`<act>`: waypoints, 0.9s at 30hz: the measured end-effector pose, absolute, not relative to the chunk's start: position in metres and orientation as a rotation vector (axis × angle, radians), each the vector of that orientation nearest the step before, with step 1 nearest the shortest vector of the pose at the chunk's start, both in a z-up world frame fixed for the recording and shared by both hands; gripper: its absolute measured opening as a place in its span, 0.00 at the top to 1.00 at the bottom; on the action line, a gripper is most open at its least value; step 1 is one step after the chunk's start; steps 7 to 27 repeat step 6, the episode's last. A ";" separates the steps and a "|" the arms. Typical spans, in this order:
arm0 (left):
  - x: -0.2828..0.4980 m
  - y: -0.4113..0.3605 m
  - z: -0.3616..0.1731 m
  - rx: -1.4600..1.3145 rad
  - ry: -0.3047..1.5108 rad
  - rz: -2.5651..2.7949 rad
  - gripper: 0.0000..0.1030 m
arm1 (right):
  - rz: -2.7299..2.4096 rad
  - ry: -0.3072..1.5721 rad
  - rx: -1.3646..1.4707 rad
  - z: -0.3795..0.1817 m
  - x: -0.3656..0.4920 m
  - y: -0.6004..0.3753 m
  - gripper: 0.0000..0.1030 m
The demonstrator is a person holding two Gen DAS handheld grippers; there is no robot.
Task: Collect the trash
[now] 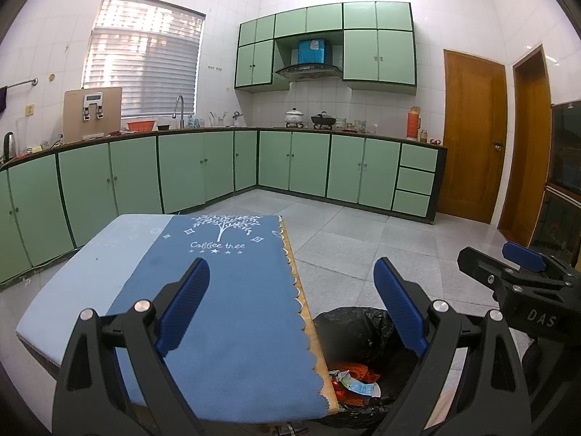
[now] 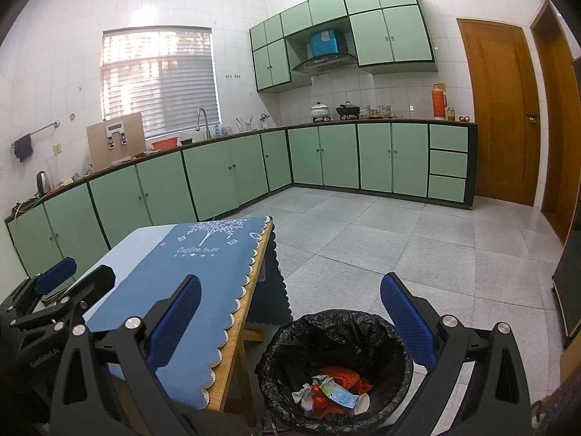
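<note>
A bin lined with a black bag [image 2: 337, 330] stands on the floor by the table's right edge. Inside lies trash [image 2: 334, 392]: an orange net, crumpled paper, a small carton, a white cup, something red. In the left wrist view the bin [image 1: 359, 330] and its trash [image 1: 354, 381] show beside the table. My left gripper [image 1: 290, 305] is open and empty above the blue tablecloth [image 1: 232, 312]. My right gripper [image 2: 290, 323] is open and empty above the bin. The other gripper shows at each view's edge: right [image 1: 523, 254], left [image 2: 54, 272].
The wooden folding table [image 2: 254, 290] carries a blue "Coffee tree" cloth [image 2: 181, 283]. Green cabinets [image 1: 181, 167] line the far walls under a worktop with pots, thermos and sink. Wooden doors [image 1: 472, 138] stand at right. Grey tiled floor [image 2: 399, 247] lies between.
</note>
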State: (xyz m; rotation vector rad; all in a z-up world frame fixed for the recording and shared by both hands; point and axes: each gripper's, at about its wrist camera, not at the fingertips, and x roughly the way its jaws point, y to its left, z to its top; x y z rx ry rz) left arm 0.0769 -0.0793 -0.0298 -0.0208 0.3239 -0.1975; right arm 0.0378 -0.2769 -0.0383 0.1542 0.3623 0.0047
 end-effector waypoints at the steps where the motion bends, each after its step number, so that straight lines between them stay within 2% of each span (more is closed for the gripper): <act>1: 0.077 -0.080 -0.030 -0.020 0.325 -0.196 0.14 | 0.005 0.363 0.154 -0.038 0.038 -0.277 0.06; 27: 0.079 -0.080 -0.028 -0.021 0.329 -0.195 0.14 | 0.005 0.363 0.154 -0.038 0.038 -0.277 0.06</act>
